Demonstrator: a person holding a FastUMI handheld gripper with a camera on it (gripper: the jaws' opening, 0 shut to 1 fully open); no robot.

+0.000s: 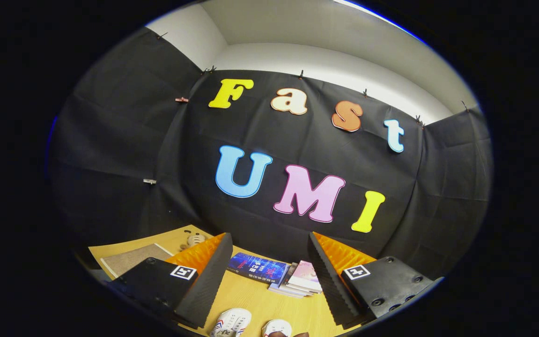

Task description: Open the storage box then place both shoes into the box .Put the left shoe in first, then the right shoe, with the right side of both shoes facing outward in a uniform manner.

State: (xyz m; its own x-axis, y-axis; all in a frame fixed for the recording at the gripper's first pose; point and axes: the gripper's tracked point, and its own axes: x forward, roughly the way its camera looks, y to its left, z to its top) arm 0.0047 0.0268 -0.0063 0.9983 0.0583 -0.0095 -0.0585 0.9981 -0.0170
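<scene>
While hovering high over the wooden table [250, 299], holding the gripper [269, 281] with jaws spread wide and gripping nothing, probably lining up. Two shoes [232, 322] sitting side by side on that table just below the fingers, books [274, 274] beyond. Not spotting the storage box.

Wooden table [250, 299] with two shoes [232, 322], books [274, 274], mat [131, 260], small toy [194, 240].
</scene>
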